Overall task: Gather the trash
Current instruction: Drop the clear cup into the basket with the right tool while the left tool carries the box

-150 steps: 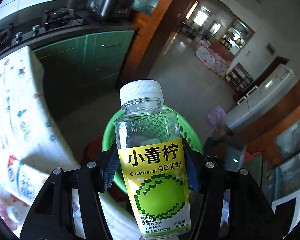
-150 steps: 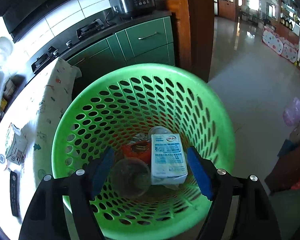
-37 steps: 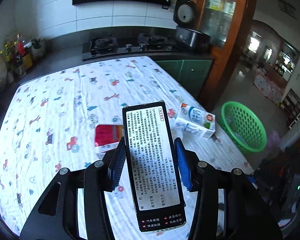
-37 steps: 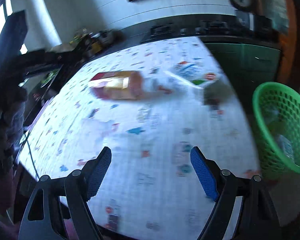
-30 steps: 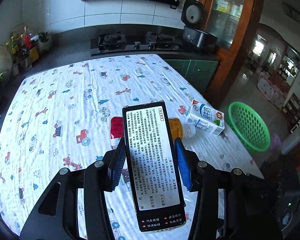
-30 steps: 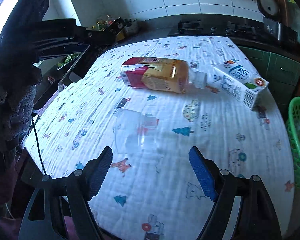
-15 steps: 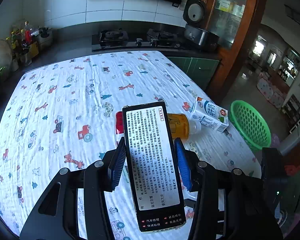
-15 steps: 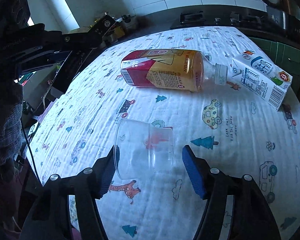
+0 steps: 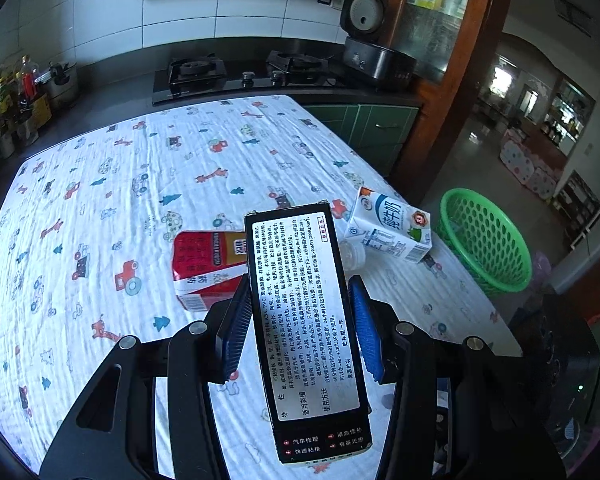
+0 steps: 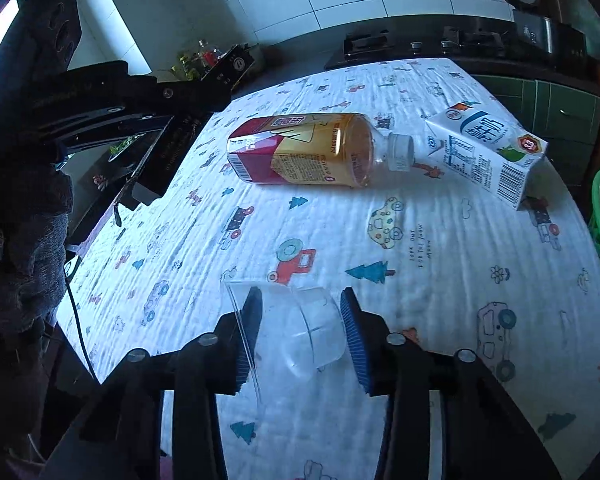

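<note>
Step now: we are picking trash up off the desk (image 10: 440,248) – one piece in each tool.
Right tool: our right tool (image 10: 300,332) squeezes a clear plastic cup (image 10: 296,328) that lies on its side on the cloth. Both blue pads press on it and the thin wall bends in.
Left tool: our left tool (image 9: 298,328) pinches a flat black box (image 9: 306,332) with white writing on it, held up over the desk.
Trash still on the desk: a tea bottle (image 10: 312,150) lies on its side in the middle of the desk, and a milk carton (image 10: 488,154) lies just beside its cap, near the desk's edge.
Where trash goes: the green basket (image 9: 484,240) stands on the floor past the desk's edge, near the milk carton.
Next move: we think we lift the cup off the cloth and carry both pieces over to the basket – then let go above it.
Take care: the cup is soft, so we think a gentle hold is best, or it may crack or pop out.
After that: we think the bottle and the carton come next.
</note>
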